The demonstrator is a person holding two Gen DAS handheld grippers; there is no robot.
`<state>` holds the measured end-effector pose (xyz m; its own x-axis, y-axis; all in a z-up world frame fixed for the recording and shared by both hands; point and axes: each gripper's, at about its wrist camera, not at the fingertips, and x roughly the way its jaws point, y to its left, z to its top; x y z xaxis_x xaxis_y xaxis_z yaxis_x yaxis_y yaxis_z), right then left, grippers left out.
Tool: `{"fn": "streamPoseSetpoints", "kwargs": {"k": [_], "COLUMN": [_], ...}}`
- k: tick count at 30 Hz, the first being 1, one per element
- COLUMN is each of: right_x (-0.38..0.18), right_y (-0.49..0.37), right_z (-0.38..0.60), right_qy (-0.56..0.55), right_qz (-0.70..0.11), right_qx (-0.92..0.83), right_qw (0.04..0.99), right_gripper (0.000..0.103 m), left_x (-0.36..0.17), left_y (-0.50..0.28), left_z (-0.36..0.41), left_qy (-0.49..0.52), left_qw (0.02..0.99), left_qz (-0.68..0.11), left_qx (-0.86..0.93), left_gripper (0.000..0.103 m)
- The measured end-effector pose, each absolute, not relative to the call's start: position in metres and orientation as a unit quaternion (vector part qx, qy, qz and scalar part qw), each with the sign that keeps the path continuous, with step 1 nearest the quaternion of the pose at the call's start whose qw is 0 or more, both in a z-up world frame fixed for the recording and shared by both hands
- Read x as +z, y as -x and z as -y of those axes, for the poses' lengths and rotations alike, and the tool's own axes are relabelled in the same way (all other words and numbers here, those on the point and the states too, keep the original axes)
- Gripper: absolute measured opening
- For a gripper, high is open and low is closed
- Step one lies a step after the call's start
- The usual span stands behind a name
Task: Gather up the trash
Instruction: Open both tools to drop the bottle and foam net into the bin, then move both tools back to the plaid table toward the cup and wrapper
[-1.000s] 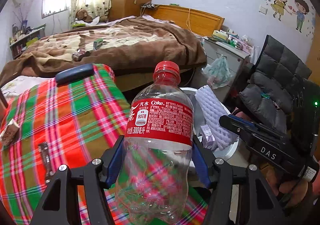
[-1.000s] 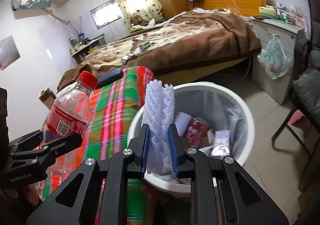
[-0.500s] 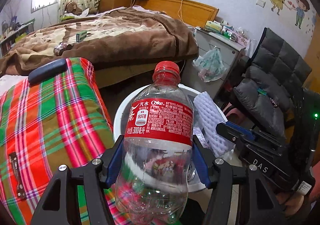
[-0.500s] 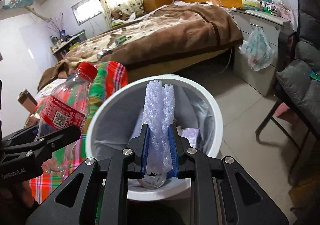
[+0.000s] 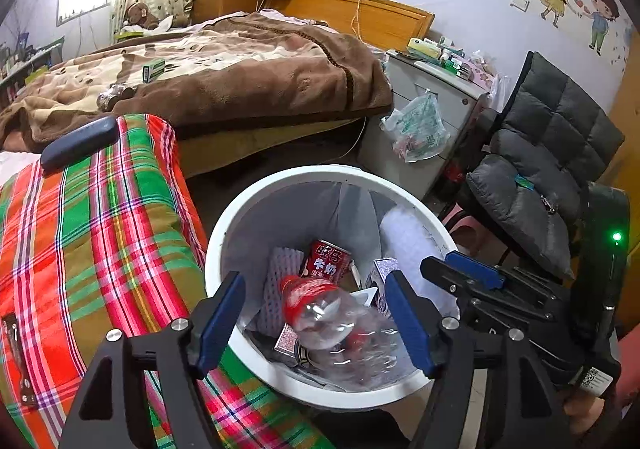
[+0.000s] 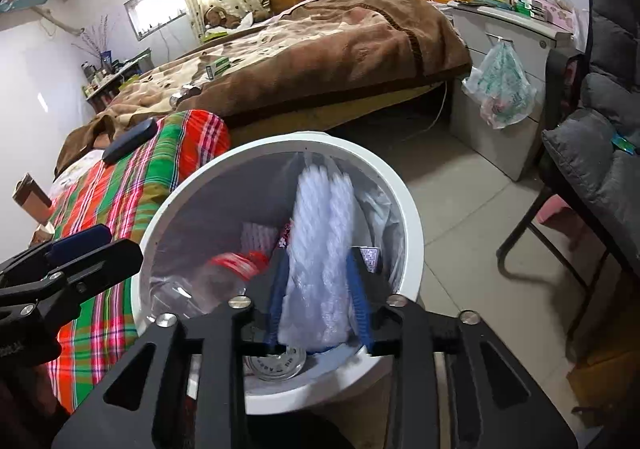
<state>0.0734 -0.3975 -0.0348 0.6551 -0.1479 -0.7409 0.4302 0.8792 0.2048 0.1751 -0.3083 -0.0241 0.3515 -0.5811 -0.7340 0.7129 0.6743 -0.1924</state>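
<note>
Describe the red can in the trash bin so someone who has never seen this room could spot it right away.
Find the round white plastic trash bin on the floor beside the red-and-green plaid blanket. Inside, toward the far side, a small red metal can with white lettering stands just beyond the clear plastic bottle with the red cap. It is the only opaque red cylinder there; its neighbours are pale foam or clear plastic.

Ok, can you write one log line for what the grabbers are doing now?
left gripper: open, above bin | bottle: in bin | right gripper: foam net between fingers, over bin
</note>
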Motion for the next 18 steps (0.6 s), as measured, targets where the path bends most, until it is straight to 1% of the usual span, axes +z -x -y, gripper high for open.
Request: {"fn": "streamPoseSetpoints", "kwargs": {"k": [1,2,18], "right_x": [-0.035,-0.034,-0.023], "right_y": [-0.073,-0.072,-0.072], "right_z": [0.398,0.397,0.379], "right_qy": [-0.185,-0.184,-0.175], "right_qz": [-0.382,-0.380,-0.361], "right_qx": [-0.160,-0.159,-0.155], "right_qw": [0.891,0.892,0.903], "right_gripper": [0.044,0.046,0.046], "left_x": [-0.024,-0.024,-0.007], "left_y": [-0.175,-0.175,-0.170], "left_z": [0.307,0.306,0.260], "left_qy": [-0.079,-0.078,-0.053], "left_qw": [0.818,0.819,0.843], "left_qz": [-0.410,-0.411,-0.394], "left_qx": [-0.396,-0.393,-0.363], "left_gripper": [0.072,0.072,0.072]}}
